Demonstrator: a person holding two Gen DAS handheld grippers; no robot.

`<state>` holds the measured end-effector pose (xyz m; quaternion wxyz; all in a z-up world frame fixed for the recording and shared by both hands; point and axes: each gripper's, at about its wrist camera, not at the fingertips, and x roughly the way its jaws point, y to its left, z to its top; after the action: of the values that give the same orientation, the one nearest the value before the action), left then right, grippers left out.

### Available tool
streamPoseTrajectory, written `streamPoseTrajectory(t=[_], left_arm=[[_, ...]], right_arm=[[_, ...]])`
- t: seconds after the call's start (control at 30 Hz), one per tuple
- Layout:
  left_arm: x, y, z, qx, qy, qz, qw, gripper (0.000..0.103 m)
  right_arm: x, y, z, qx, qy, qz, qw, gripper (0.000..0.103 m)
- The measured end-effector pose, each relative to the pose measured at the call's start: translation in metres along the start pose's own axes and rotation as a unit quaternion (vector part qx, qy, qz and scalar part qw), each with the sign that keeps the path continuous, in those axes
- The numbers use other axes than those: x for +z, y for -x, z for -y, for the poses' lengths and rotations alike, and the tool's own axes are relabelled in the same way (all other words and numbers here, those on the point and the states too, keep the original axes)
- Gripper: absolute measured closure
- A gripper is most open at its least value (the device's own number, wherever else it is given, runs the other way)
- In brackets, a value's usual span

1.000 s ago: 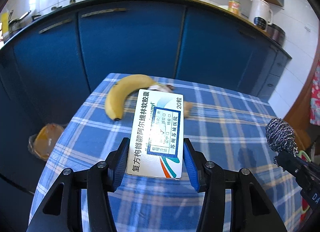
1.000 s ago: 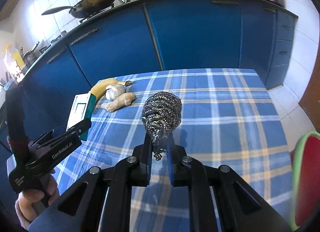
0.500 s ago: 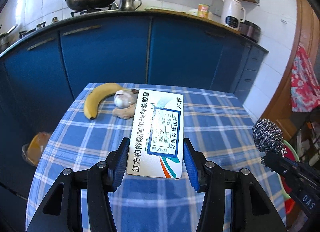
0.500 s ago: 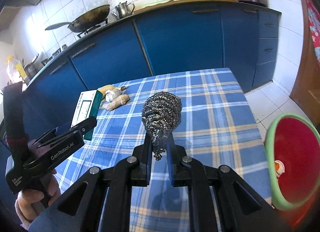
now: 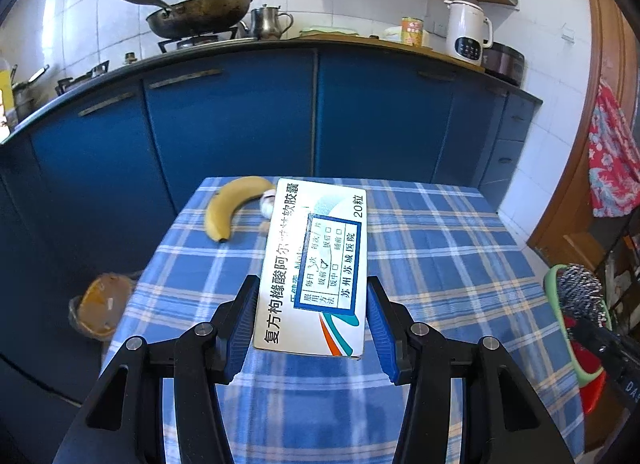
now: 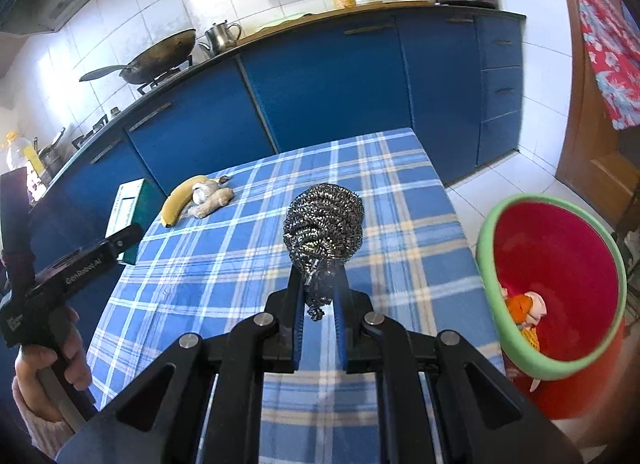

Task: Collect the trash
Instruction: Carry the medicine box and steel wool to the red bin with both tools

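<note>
1. Nearest the lens, the left gripper point(image 5: 311, 324) clamps a white medicine box point(image 5: 316, 264) by its long sides, blue pads flat against the card, carried clear above the checked table point(image 5: 440, 264).

2. The right gripper point(image 6: 319, 316) is pinched almost fully together on the tail of a steel-wool scourer point(image 6: 323, 223), whose bulk stands free above the fingertips.

3. To the right of the table, off its edge and on the floor, waits the red bin point(image 6: 560, 272) with a green rim, a few scraps already at its bottom. Both held items sit over the cloth, not yet over the bin's mouth.

4. The step in hand looks like the carry to the bin. Done well, each gripper would travel past the table's right edge and centre over the opening before letting go; the scourer, held only by a loose strand, seems likeliest to swing or snag on the rim.

5. At the table's far left corner lie a banana point(image 6: 180, 199), a garlic bulb point(image 6: 201, 192) and a knob of ginger point(image 6: 214, 201), the three close together, probably not trash.

6. Beyond the table run blue cabinets point(image 5: 240, 123).
</note>
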<state>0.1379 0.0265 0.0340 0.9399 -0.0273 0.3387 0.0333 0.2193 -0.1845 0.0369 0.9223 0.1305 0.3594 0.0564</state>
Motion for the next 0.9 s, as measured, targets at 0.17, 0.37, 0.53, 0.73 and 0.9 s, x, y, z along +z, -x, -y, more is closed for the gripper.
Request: streamPoseTrajectory(t=[0.17, 0.37, 0.53, 0.73, 0.9], left_arm=[[-0.004, 0.012, -0.010, 0.007, 0.003, 0.003, 1.0000, 0.050], [-0.010, 0.029, -0.010, 0.009, 0.002, 0.006, 0.9999, 0.050], [-0.013, 0.040, 0.002, -0.008, -0.005, 0.006, 0.9999, 0.050], [-0.016, 0.047, 0.026, -0.042, -0.021, 0.003, 0.9989, 0.050], [-0.018, 0.046, 0.050, -0.074, -0.036, -0.003, 0.9967, 0.050]], right_arm=[[-0.009, 0.005, 0.000, 0.001, -0.004, 0.001, 1.000, 0.088], [-0.017, 0.014, 0.000, 0.010, -0.004, 0.006, 1.000, 0.088], [-0.023, 0.027, 0.005, 0.010, -0.007, 0.015, 1.000, 0.087], [-0.026, 0.042, 0.014, -0.002, -0.012, 0.025, 1.000, 0.087], [-0.026, 0.049, 0.027, -0.016, -0.021, 0.028, 0.999, 0.087]])
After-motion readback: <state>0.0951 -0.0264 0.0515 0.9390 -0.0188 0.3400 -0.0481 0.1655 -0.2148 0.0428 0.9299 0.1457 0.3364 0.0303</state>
